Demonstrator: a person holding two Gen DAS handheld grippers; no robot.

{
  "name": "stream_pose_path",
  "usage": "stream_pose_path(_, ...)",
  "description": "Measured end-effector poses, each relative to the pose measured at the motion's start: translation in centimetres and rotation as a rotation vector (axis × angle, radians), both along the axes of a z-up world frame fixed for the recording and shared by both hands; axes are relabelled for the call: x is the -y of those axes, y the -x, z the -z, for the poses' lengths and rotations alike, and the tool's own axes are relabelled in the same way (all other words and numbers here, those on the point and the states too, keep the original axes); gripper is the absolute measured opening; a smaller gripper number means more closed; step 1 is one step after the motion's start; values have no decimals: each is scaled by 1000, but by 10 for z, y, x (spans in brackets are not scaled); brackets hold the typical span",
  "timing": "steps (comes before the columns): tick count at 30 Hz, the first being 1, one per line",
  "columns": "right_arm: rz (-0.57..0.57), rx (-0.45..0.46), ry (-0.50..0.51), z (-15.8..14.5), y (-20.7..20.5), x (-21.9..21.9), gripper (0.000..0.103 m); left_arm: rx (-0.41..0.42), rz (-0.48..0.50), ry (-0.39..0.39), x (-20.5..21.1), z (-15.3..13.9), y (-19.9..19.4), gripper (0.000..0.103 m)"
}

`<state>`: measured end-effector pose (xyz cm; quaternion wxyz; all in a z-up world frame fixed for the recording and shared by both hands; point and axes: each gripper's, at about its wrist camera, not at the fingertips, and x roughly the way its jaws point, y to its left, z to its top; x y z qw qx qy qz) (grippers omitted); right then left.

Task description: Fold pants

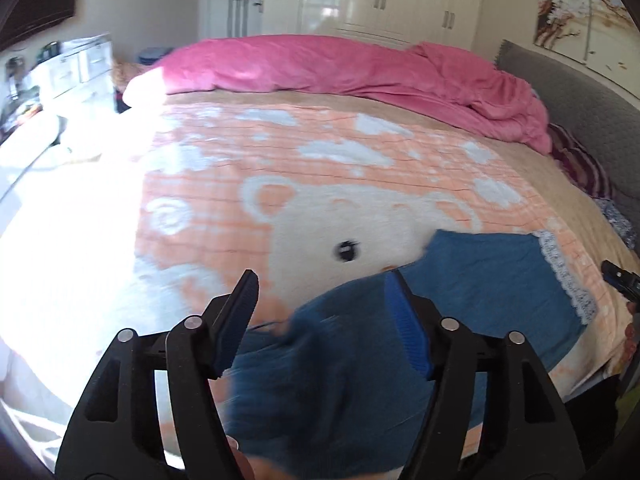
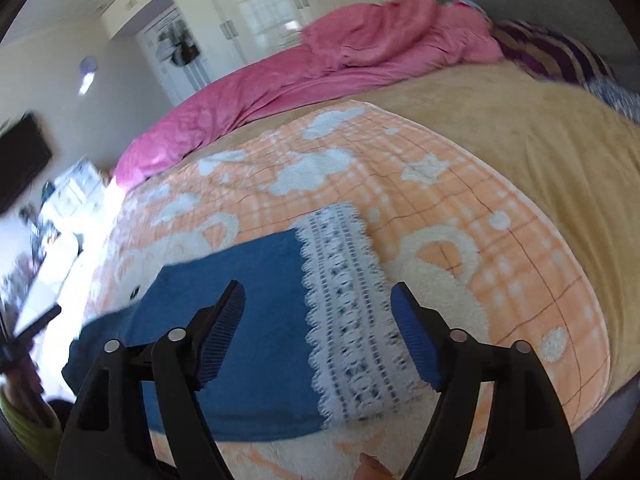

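One pair of blue pants [image 2: 240,320] lies flat on the orange bear blanket [image 2: 460,208] near the bed's front edge, folded into a rough rectangle. One white lace band [image 2: 352,312] edges its right end. Two grippers show, each with two black fingers and ribbed blue pads. The left gripper [image 1: 320,304] has its jaws apart with nothing pinched; the pants sit below it, blurred. The right gripper [image 2: 318,316] is also spread, above the lace, gripping nothing. One crumpled pink quilt [image 1: 360,68] runs along the far side. The blanket looks fleecy, with white clouds. A striped pillow [image 2: 552,52] is cut off at the frame's edge.
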<state>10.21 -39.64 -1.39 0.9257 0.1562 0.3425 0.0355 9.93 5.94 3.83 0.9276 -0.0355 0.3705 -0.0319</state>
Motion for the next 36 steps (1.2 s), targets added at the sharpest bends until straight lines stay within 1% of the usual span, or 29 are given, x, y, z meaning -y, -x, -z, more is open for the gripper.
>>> stream_pose_path(1,-20,9,29,-1,2,-8,78,-19,-21,-1,-11,3,4,63)
stream_pose_path(3,-78,23,103,-3,3,-31,78,-66,-66,0,-28,14,6,64)
stream_pose_path(5,-143,19,175,-1,-1,-57,78,-133,-105,14,-40,28,5,64)
stream_pose_path(7,-196,8,218,3,-2,-75,78,-166,-98,46,-43,38,5,64)
stream_pose_path(8,-232,-6,239,8,-4,-87,78,-179,-91,62,-44,42,3,65)
stream_pose_path(12,-304,-80,347,31,-11,-121,78,-236,-74,96,-38,63,-5,65)
stream_pose_path(13,-322,-95,361,37,-12,-127,78,-252,-69,117,-36,69,-8,54)
stream_pose_path(14,-352,-119,370,44,-14,-133,78,-261,-55,142,-34,73,-11,32)
stream_pose_path(15,-365,-141,381,50,-16,-136,78,-262,-65,128,-31,74,-12,27)
stream_pose_path(16,-369,-174,403,58,-19,-139,78,-252,-91,83,-30,74,-13,24)
stream_pose_path(17,-367,-203,416,64,-22,-139,78,-234,-112,60,-34,71,-11,23)
stream_pose_path(18,-363,-231,418,70,-24,-138,78,-209,-144,42,-39,64,-7,23)
stream_pose_path(19,-363,-242,400,72,-26,-135,79,-190,-151,33,-47,56,-3,23)
stream_pose_path(20,-363,-242,378,71,-27,-132,79,-193,-144,21,-49,52,-1,23)
stream_pose_path(21,-359,-241,370,71,-27,-130,79,-215,-136,14,-51,54,0,24)
stream_pose_path(22,-361,-242,367,72,-27,-129,79,-244,-138,-2,-50,62,-1,29)
stream_pose_path(23,-366,-244,364,74,-28,-128,79,-261,-141,-31,-48,70,-1,41)
stream_pose_path(24,-370,-244,360,74,-28,-127,79,-277,-159,-50,-50,78,-2,47)
stream_pose_path(25,-373,-243,357,74,-28,-126,79,-278,-169,-16,-56,79,-1,48)
stream_pose_path(26,-378,-240,354,74,-28,-126,79,-260,-163,27,-61,74,2,49)
stream_pose_path(29,-381,-235,349,73,-24,-122,80,-210,-169,85,-69,59,11,52)
stream_pose_path(30,-379,-233,345,73,-24,-121,80,-192,-170,84,-67,52,13,52)
stream_pose_path(32,-379,-229,337,72,-23,-118,79,-141,-163,56,-61,35,22,54)
stream_pose_path(34,-371,-222,337,69,-21,-116,79,-77,-176,4,-56,15,32,55)
stream_pose_path(35,-367,-218,337,68,-19,-115,79,-51,-175,-10,-54,8,37,56)
stream_pose_path(36,-364,-209,333,66,-18,-114,79,-30,-174,-8,-54,1,40,56)
